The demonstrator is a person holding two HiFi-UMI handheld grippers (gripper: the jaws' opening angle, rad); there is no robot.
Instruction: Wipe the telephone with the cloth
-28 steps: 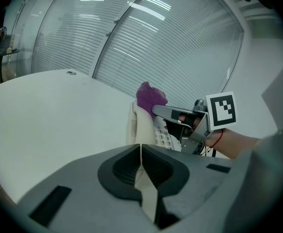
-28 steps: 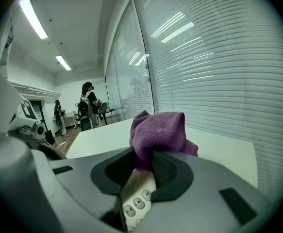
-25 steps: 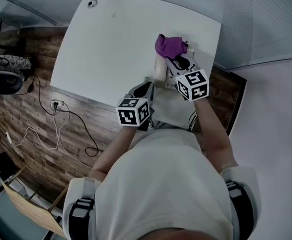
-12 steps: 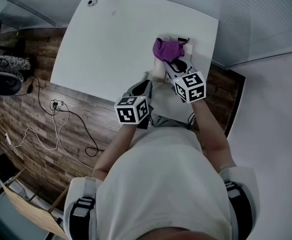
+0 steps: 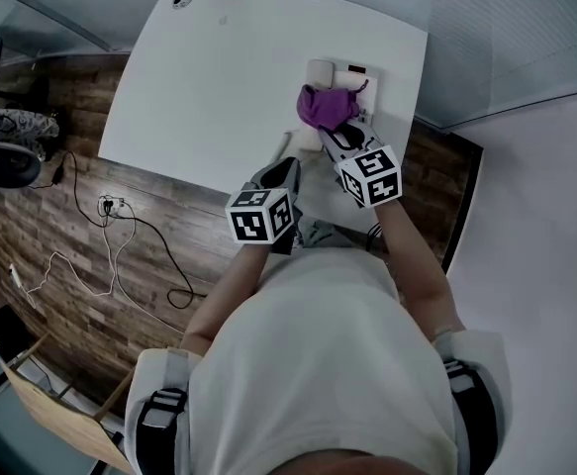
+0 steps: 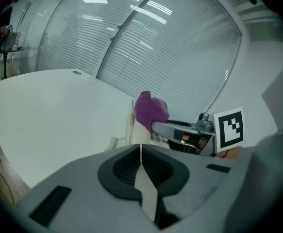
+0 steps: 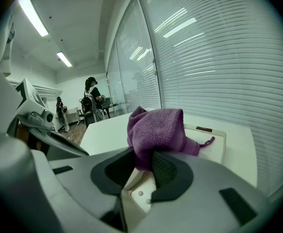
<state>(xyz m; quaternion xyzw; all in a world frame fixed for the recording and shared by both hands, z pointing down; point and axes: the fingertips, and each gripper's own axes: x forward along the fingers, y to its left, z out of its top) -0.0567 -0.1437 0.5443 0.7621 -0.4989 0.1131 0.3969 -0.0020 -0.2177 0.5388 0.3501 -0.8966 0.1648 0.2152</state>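
Note:
A cream telephone [image 5: 352, 77] sits near the right edge of the white table [image 5: 219, 87], its handset [image 6: 130, 125] along its left side. A purple cloth [image 5: 324, 107] lies bunched on top of the phone, and my right gripper [image 5: 336, 132] is shut on it; the cloth [image 7: 156, 130] fills the space between the jaws in the right gripper view. My left gripper [image 5: 290, 171] hovers at the table's near edge, left of the phone, shut with nothing in it [image 6: 140, 154]. The cloth [image 6: 150, 109] hides much of the keypad.
The table's near edge drops to a wooden floor [image 5: 80, 236] with cables and a socket block [image 5: 112, 206]. A glass wall with blinds [image 7: 204, 57] runs just behind the phone. Two people [image 7: 90, 103] stand far off in the room.
My right gripper has drawn the cloth back toward me across the phone, uncovering the phone's far end. The left gripper has stayed put.

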